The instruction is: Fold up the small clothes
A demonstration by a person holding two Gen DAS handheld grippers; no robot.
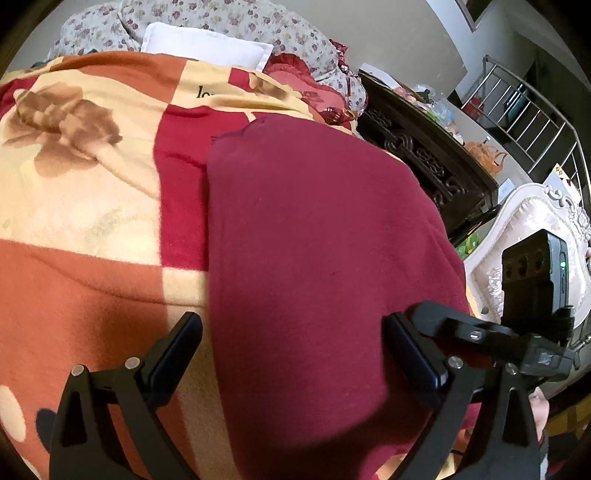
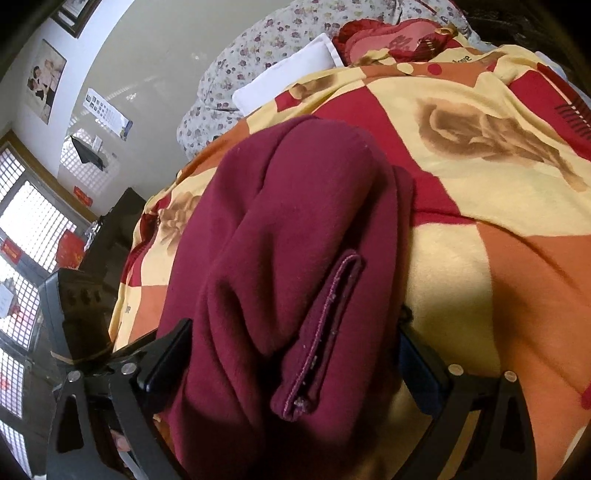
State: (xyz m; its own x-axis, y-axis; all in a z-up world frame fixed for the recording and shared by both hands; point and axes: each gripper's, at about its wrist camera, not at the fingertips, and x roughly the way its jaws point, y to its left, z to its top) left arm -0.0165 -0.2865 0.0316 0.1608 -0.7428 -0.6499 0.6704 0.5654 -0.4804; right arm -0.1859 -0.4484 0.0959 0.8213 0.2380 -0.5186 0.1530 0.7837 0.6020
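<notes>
A dark red fleece garment (image 1: 317,240) lies spread on a bed blanket (image 1: 85,206) with a red, orange and cream flower pattern. My left gripper (image 1: 291,343) is open, its fingers straddling the garment's near left edge just above the cloth. In the right wrist view the same garment (image 2: 280,236) lies in thick folds, with a stitched hem or cuff (image 2: 325,325) on top. My right gripper (image 2: 295,350) is open, its fingers on either side of the bunched garment. The blanket also shows in that view (image 2: 480,155). The right gripper's body shows in the left wrist view (image 1: 532,280).
A white pillow (image 1: 207,44) and a floral quilt (image 1: 258,22) lie at the head of the bed. A dark carved table (image 1: 424,147) with clutter and a white ornate chair (image 1: 535,221) stand to the bed's right. A window and dark furniture (image 2: 110,229) are on the left.
</notes>
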